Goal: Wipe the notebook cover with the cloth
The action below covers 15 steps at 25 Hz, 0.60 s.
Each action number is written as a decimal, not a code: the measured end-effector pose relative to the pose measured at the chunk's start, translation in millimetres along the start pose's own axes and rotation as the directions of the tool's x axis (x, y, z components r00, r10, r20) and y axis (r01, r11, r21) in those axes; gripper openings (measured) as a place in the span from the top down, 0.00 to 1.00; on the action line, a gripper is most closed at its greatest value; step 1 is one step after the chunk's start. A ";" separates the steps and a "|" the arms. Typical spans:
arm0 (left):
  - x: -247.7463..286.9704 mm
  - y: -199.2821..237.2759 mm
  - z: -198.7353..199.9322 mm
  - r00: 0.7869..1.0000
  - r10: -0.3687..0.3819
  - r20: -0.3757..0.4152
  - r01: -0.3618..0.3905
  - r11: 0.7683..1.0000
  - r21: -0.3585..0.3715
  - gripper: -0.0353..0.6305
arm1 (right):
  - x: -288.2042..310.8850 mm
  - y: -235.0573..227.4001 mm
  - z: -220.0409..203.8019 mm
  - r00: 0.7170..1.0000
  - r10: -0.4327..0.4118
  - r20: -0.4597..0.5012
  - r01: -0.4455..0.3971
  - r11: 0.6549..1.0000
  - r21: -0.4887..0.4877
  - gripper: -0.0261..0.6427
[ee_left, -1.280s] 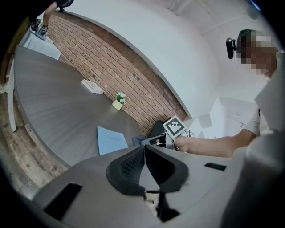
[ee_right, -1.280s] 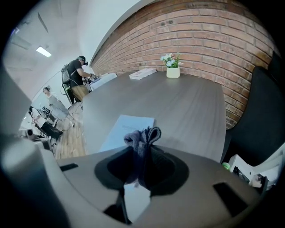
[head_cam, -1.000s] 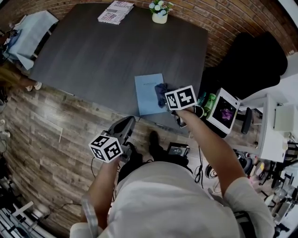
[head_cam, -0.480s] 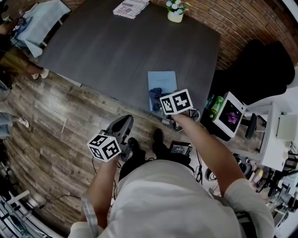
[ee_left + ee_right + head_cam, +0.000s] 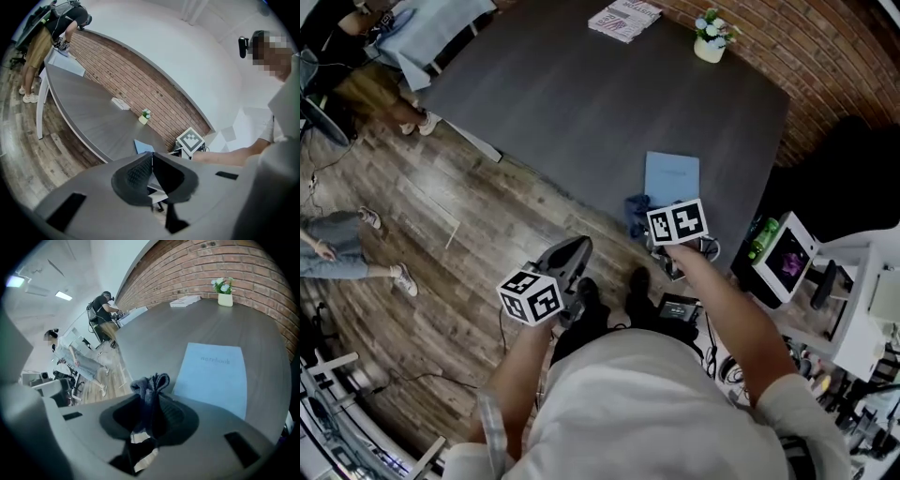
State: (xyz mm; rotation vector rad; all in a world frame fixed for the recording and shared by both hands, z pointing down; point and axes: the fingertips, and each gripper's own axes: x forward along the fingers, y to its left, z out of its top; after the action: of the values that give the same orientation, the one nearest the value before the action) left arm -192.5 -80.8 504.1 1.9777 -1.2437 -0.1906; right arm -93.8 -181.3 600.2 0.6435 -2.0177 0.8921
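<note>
A dark table (image 5: pixel 581 103) is filling the upper frame, with the pale blue notebook (image 5: pixel 671 178) lying near its lower right edge. The right gripper (image 5: pixel 151 404) is clamping the dark cloth (image 5: pixel 149 383) just beside the notebook's lower left corner. The left gripper (image 5: pixel 151 164) is hanging closed and empty. Laying the cloth flat and stroking evenly should be serving best.

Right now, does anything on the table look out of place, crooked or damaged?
Nothing stands out. The notebook lies flat and closed near the edge of the table. The cloth is bunched between the shut jaws of the right gripper, beside the notebook, not on it. The left gripper is shut and empty, off the table.
</note>
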 end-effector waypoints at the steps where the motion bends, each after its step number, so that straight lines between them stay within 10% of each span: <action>1: -2.9 3.6 2.1 1.000 0.003 0.003 -0.003 1.000 -0.002 0.93 | 4.6 0.5 -0.2 1.000 -0.005 -0.006 0.005 1.000 0.001 0.80; 15: 22.4 -10.3 -6.3 0.999 -0.026 -0.030 0.027 1.000 0.002 0.93 | -2.1 -34.2 -23.4 0.999 -0.033 -0.026 0.035 0.998 0.047 0.80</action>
State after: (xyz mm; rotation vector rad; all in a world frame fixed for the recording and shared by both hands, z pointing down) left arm -170.7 -93.6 507.4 1.9929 -1.1996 -0.1718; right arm -57.7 -184.0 620.3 0.6879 -1.9629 0.9262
